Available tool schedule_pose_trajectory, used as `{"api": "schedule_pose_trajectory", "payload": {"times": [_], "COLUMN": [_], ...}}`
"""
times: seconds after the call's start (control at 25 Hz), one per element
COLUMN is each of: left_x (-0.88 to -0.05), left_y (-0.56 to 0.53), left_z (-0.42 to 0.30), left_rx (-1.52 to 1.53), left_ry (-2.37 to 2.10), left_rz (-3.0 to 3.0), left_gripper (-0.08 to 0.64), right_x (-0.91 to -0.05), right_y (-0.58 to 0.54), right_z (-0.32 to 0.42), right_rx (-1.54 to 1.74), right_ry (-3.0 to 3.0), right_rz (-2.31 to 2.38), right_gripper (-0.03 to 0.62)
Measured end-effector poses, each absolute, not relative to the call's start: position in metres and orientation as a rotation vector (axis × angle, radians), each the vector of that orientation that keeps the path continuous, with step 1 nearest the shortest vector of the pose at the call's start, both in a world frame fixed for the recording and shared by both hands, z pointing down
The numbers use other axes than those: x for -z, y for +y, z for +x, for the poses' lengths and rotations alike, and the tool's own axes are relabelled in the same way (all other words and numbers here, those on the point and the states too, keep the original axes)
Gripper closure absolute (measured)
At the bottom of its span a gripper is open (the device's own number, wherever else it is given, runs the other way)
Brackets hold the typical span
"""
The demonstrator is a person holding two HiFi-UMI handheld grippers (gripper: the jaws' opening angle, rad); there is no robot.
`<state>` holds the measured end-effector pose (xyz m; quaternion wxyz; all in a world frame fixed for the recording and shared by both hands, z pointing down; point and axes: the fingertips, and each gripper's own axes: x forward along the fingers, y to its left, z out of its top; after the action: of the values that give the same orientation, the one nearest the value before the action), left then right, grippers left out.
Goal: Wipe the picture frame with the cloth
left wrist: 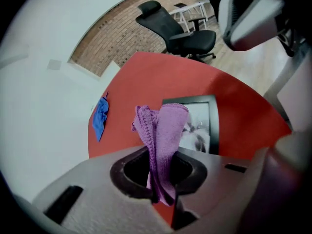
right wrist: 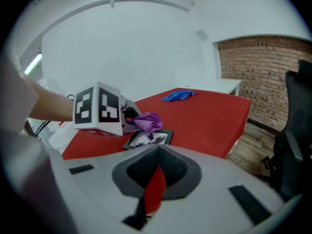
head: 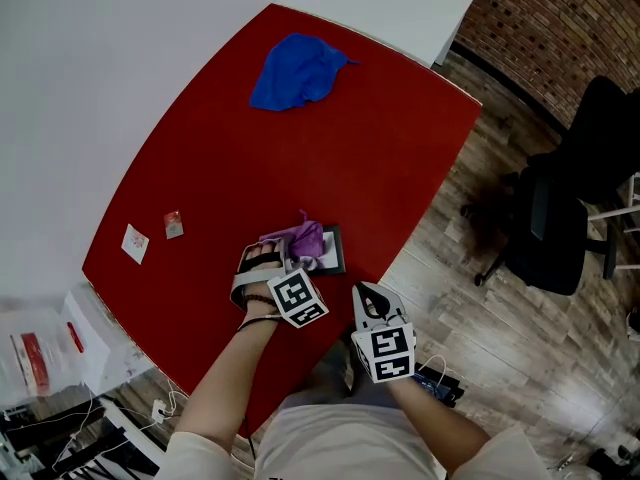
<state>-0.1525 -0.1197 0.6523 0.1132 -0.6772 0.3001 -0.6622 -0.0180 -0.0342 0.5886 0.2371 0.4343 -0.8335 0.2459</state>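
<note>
Red table [head: 380, 148]; your left gripper [left wrist: 163, 189] pinches purple cloth [left wrist: 165, 130]; picture frame [left wrist: 201, 126] flat beyond, long axis up-frame in left gripper view, mostly hidden overhead; right gripper [right wrist: 157, 160] jaws pressed together.

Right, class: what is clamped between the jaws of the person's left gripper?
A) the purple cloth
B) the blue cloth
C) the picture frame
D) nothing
A: the left gripper has its jaws shut on the purple cloth. The blue cloth lies at the far end of the red table, and the picture frame lies flat on it.
</note>
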Motion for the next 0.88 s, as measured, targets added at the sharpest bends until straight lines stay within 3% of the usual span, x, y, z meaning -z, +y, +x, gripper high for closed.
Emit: {"api": "schedule_pose_trajectory", "payload": {"times": [0.32,0.88], "left_x": [-0.664,-0.659], "left_y": [-0.124,-0.03], "left_z": [-0.147,-0.119], "left_rx": [1.993,1.967], "left_ry": [0.794,0.644], "left_rz": [-1.927,-1.982], "left_gripper": [0.499,0.499], "right_x": [-0.588,-0.597], "right_y": [-0.033,-0.03], "right_z": [-0.01,-0.02], "right_rx": [-0.681,-0.684], "right_ry": [-2.281,-2.292], "right_rz": [1.189,1.141], "right_gripper": [0.588,0.588]}}
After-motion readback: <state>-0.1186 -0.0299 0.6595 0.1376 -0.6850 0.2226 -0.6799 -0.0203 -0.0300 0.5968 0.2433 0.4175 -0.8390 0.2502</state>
